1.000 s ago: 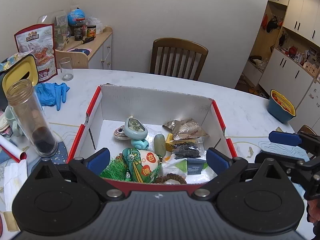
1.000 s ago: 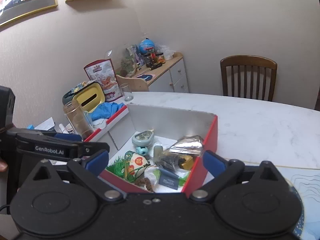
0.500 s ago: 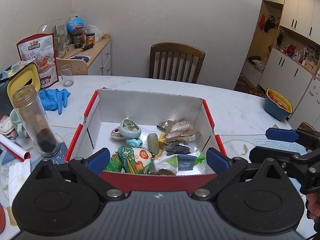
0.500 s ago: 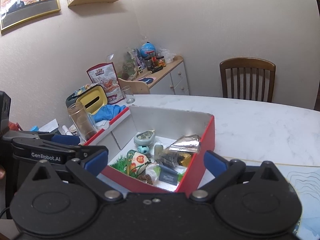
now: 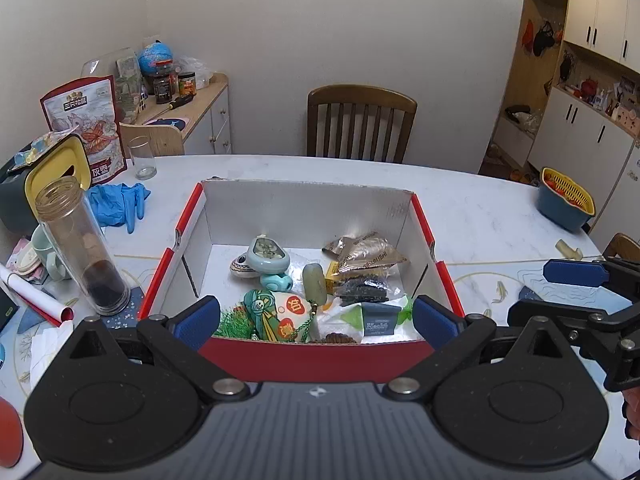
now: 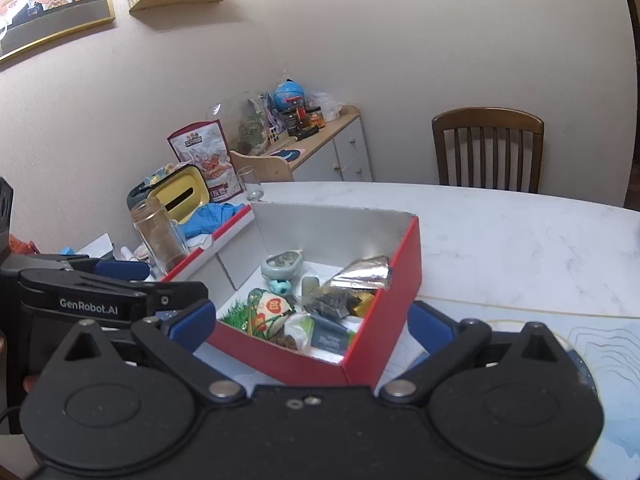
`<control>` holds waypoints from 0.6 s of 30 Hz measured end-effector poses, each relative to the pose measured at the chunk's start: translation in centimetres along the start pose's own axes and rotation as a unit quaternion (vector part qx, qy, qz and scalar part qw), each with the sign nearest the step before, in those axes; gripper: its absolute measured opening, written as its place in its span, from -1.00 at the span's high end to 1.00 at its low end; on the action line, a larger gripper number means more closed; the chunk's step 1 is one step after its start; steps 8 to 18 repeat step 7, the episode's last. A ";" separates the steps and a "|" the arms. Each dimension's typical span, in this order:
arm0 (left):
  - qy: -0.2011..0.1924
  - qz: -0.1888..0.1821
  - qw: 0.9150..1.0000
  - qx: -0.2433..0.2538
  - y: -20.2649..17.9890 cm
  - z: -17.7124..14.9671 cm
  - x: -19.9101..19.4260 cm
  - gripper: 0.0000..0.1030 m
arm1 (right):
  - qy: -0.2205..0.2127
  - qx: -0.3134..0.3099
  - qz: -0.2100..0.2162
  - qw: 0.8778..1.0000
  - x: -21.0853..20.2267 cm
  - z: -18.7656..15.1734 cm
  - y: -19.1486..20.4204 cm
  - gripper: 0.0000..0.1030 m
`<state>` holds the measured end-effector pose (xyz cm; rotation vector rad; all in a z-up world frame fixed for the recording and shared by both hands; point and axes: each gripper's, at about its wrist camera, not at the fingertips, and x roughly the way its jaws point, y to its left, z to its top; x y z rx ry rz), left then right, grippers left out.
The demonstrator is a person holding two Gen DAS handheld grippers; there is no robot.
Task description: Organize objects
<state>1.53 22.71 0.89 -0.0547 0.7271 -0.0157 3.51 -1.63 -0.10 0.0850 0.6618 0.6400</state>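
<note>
A red cardboard box (image 5: 312,356) with a white inside stands on the marble table. It holds several small things: a pale blue ceramic dish (image 5: 267,258), a green charm pouch (image 5: 276,314), a jade piece (image 5: 314,280), a foil packet (image 5: 370,252) and a grey sachet (image 5: 378,318). My left gripper (image 5: 318,320) is open and empty, above the box's near wall. My right gripper (image 6: 310,328) is open and empty, near the box's (image 6: 384,308) near right corner. Each gripper shows in the other's view.
Left of the box stand a tall clear jar (image 5: 80,248), blue gloves (image 5: 118,204), a drinking glass (image 5: 142,158), a yellow tissue holder (image 5: 56,168) and a snack bag (image 5: 82,116). A blue and yellow basket (image 5: 566,200) sits far right. A wooden chair (image 5: 360,124) stands behind.
Both grippers have pulled back and up from the box, so it looks smaller and further off. Both stay open and empty. The box's contents have not moved.
</note>
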 end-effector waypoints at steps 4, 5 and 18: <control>0.003 0.004 1.000 -0.001 -0.2 -0.1 0.1 -1.00 | 0.004 0.002 -0.005 1.000 -0.1 -0.4 -0.4 -0.98; 0.004 0.006 1.000 -0.001 -0.3 -0.1 0.1 -1.00 | 0.004 0.003 -0.006 1.000 -0.2 -0.5 -0.5 -0.98; 0.006 0.006 1.000 -0.002 -0.5 -0.1 0.2 -1.00 | 0.005 0.005 -0.011 1.000 -0.3 -0.7 -0.8 -0.98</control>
